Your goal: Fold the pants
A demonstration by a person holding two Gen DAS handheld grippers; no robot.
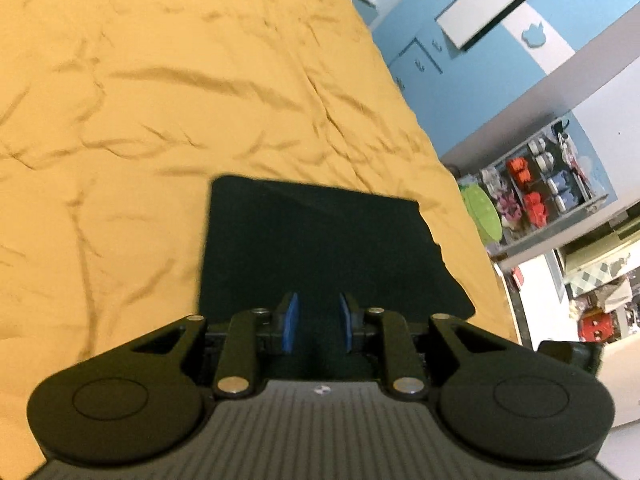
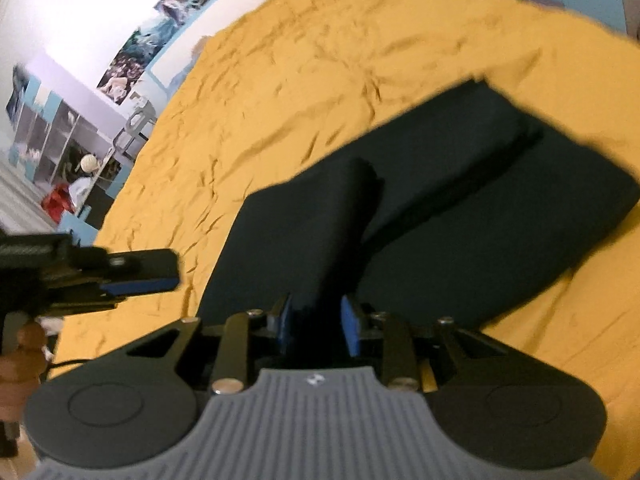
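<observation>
From my left wrist view, the left gripper (image 1: 319,322) hangs over the near part of the dark pants (image 1: 320,240), its blue pads (image 1: 291,322) a little apart with only flat cloth showing below the gap; I see nothing pinched between them. The pants lie folded on the bed, on a wrinkled yellow sheet (image 1: 160,100). Their far edge runs straight across, the left edge is clean, and the right edge is ragged and sits near the bed's side, beyond which stand a blue cabinet (image 1: 460,40) and cluttered shelves (image 1: 540,188). Wide bare sheet lies to the left and ahead.

In the right wrist view, the right gripper (image 2: 318,326) has its jaws slightly apart, and a raised ridge of the pants (image 2: 460,184) comes up between the pads; I cannot tell whether they press on it. The folded stack stretches away to the upper right, its far corner well short of the bed's edge. The left gripper (image 2: 136,276) hovers to the left above open sheet (image 2: 280,80).
</observation>
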